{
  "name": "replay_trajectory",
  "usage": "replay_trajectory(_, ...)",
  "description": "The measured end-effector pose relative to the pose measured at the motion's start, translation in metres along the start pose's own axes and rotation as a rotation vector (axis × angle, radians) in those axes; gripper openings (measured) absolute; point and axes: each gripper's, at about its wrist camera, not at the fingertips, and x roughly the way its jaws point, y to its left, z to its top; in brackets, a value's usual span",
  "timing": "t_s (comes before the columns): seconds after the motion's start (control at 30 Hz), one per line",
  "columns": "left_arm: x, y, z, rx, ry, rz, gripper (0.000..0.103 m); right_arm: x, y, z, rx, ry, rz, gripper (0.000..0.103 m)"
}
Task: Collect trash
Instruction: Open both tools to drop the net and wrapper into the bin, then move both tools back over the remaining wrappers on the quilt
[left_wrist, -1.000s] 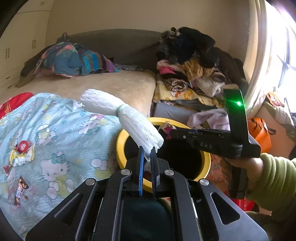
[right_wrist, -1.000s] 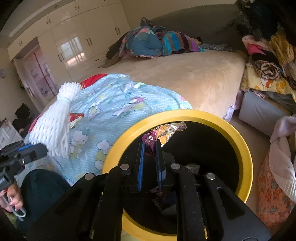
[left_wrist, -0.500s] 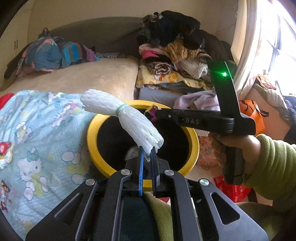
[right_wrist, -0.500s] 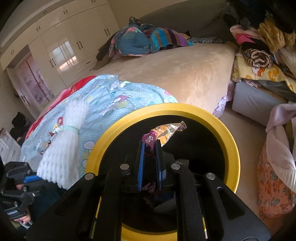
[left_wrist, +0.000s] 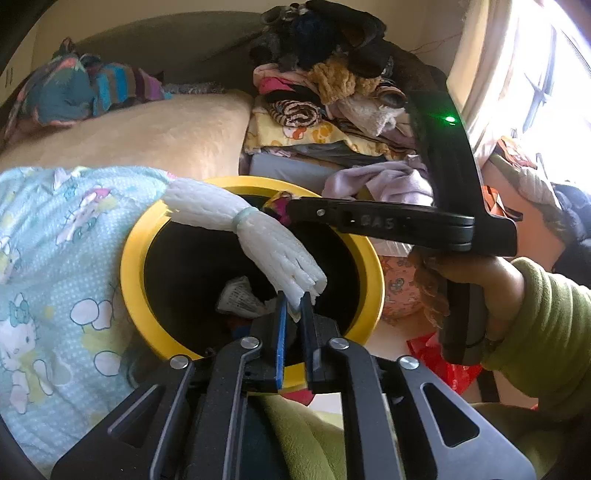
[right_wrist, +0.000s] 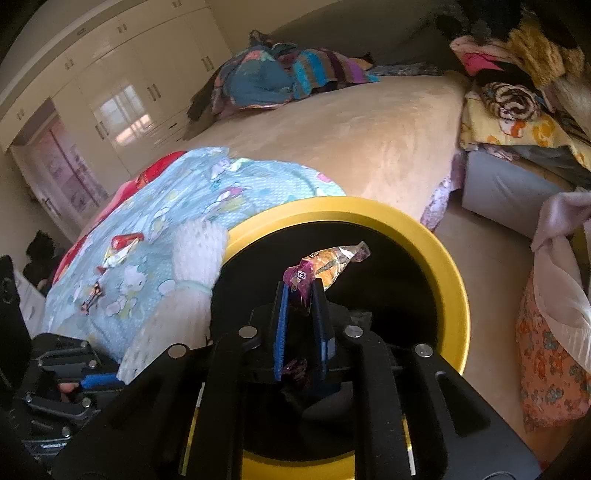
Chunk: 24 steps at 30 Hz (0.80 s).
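Observation:
A yellow-rimmed bin (left_wrist: 133, 258) with a black inside stands beside the bed. My left gripper (left_wrist: 293, 300) hovers over its near rim. Its jaws are opening, and the frayed end of a white foam net (left_wrist: 273, 251) still sticks up from between them and leans over the bin. My right gripper (right_wrist: 299, 287) hangs over the bin (right_wrist: 448, 273) as well. Its jaws are opening slightly with a purple-and-orange snack wrapper (right_wrist: 328, 258) pinched between the pads. In the left wrist view, the right gripper (left_wrist: 291, 208) reaches in from the right, held by a hand in a green sleeve.
Crumpled paper (left_wrist: 236, 299) lies in the bin. A blue cartoon blanket (right_wrist: 207, 184) on the bed carries a red-and-white wrapper (right_wrist: 122, 245) and a small dark one (right_wrist: 92, 295). Piled clothes (left_wrist: 332, 85) stand behind the bin, and a red bag (left_wrist: 439, 354) lies on the floor.
Both grippers have moved forward and down over the bin, whose mouth now lies under them. The gap between each pair of fingers has widened a little. The foam net and the wrapper stay in place.

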Motion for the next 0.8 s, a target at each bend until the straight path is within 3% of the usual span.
replay_trajectory(0.03, 0.002, 0.002, -0.001, -0.011, 0.007, 0.009, 0.029, 0.0, -0.003, 0.0, 0.014, -0.001, -0.004, 0.014)
replay_trajectory(0.07, 0.004, 0.005, -0.001, -0.026, 0.015, 0.017, 0.053, 0.0, -0.004, 0.0, 0.021, -0.003, -0.01, 0.021)
replay_trajectory(0.1, 0.004, 0.008, -0.002, -0.043, 0.018, 0.023, 0.065, -0.002, -0.006, 0.0, 0.031, -0.008, -0.019, 0.028)
replay_trajectory(0.17, 0.001, 0.014, -0.004, -0.075, 0.009, 0.018, 0.066, -0.003, -0.009, 0.001, 0.04, -0.015, -0.019, 0.029)
replay_trajectory(0.27, -0.008, 0.019, -0.003, -0.09, -0.015, 0.048, 0.088, -0.003, -0.007, 0.0, 0.041, -0.022, -0.027, 0.041)
replay_trajectory(0.4, -0.02, 0.026, -0.001, -0.121, -0.05, 0.08, 0.095, -0.004, 0.002, 0.0, 0.018, -0.032, -0.027, 0.05)
replay_trajectory(0.6, -0.043, 0.034, 0.001, -0.154, -0.102, 0.171, 0.096, -0.012, 0.019, 0.002, -0.021, -0.08, -0.031, 0.068)
replay_trajectory(0.8, -0.069, 0.045, 0.001, -0.181, -0.155, 0.274, 0.096, -0.021, 0.035, 0.007, -0.056, -0.121, -0.032, 0.074)
